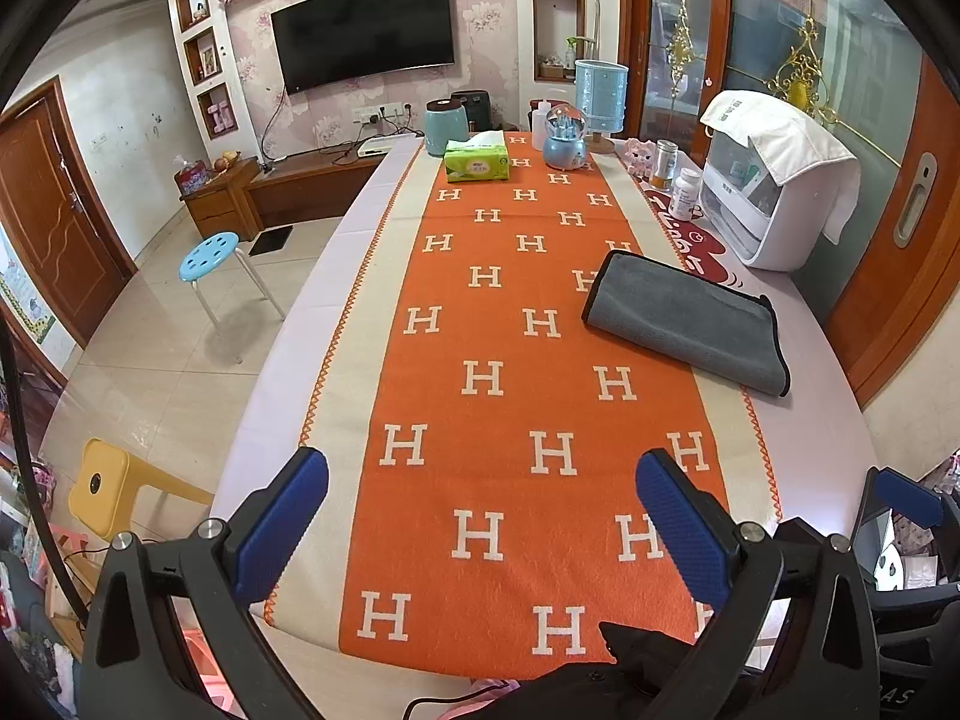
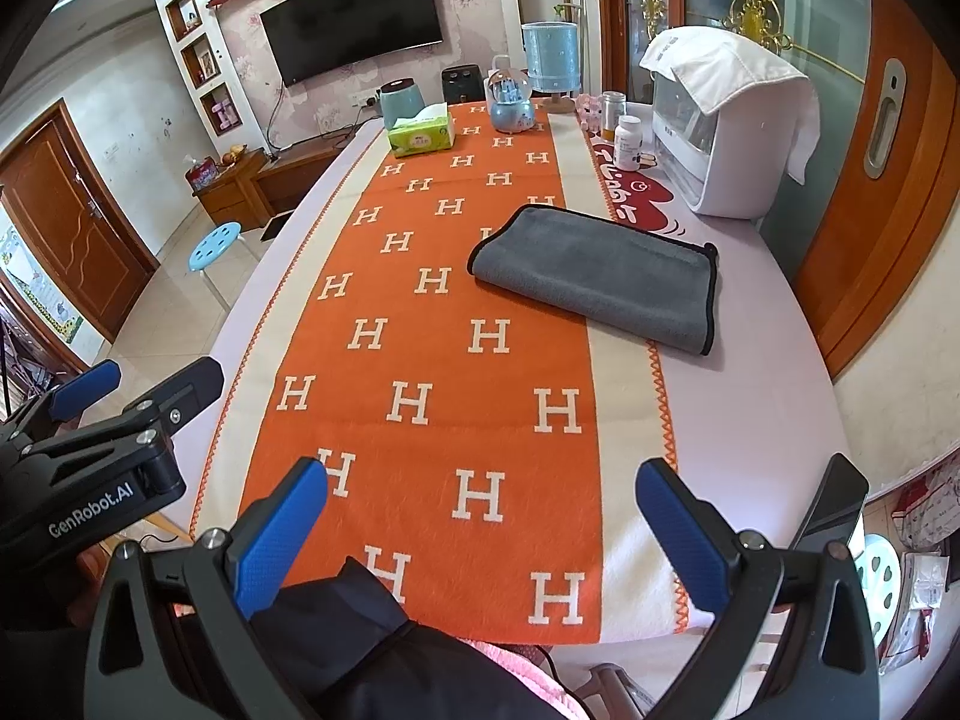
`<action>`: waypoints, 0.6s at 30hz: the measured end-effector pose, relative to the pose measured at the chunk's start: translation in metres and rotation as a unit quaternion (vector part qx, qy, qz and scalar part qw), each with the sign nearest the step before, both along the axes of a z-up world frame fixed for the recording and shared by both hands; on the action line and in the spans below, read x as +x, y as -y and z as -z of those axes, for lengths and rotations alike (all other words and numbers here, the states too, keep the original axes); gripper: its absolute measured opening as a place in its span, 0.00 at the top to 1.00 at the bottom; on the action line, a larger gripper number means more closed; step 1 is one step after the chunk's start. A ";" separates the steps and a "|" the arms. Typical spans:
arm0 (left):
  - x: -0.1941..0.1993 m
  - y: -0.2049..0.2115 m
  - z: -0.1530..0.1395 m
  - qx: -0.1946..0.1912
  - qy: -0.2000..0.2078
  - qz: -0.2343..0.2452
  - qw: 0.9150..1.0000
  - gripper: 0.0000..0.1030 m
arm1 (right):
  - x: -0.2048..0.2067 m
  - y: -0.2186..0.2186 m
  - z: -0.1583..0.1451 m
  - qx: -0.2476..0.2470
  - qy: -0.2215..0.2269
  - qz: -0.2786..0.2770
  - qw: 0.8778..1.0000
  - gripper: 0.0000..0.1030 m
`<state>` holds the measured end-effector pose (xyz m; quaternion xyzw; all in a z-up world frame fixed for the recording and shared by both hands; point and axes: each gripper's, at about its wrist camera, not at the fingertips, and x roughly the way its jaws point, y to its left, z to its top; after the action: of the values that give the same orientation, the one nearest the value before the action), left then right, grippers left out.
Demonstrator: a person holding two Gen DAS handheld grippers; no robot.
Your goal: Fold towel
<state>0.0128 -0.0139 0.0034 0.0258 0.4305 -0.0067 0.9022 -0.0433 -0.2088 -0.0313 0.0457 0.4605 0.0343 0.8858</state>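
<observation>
A grey towel [image 1: 690, 324] with black trim lies folded into a flat rectangle on the right side of the table; it also shows in the right wrist view [image 2: 600, 276]. My left gripper [image 1: 480, 516] is open and empty, held over the near end of the orange runner [image 1: 480, 360], well short of the towel. My right gripper [image 2: 480, 522] is open and empty near the table's front edge, also short of the towel. The left gripper also shows at the left of the right wrist view [image 2: 138, 384].
A green tissue pack [image 1: 477, 163], a teal jar [image 1: 445, 127], a blue snow globe [image 1: 564, 138], bottles [image 1: 684, 192] and a white appliance [image 1: 774, 192] stand at the far and right end. A blue stool [image 1: 210, 255] and a yellow stool [image 1: 102, 495] stand left of the table.
</observation>
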 end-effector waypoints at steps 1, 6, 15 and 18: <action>0.000 0.000 0.000 0.000 0.000 -0.001 1.000 0.01 | 0.000 0.000 0.000 0.001 0.000 0.000 1.000 0.00; 0.000 0.000 0.000 0.000 0.000 0.000 1.000 0.01 | -0.001 -0.001 0.003 0.000 -0.002 0.001 1.000 0.00; 0.000 0.001 0.000 0.001 0.000 -0.001 1.000 0.01 | -0.001 -0.001 0.002 0.000 -0.002 0.000 1.000 0.00; 0.000 0.001 0.000 0.001 0.000 -0.001 1.000 0.01 | -0.001 -0.001 0.002 0.001 -0.003 0.001 1.000 0.00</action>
<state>0.0129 -0.0146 0.0037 0.0260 0.4308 -0.0052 0.9021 -0.0441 -0.2081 -0.0336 0.0466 0.4631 0.0339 0.8844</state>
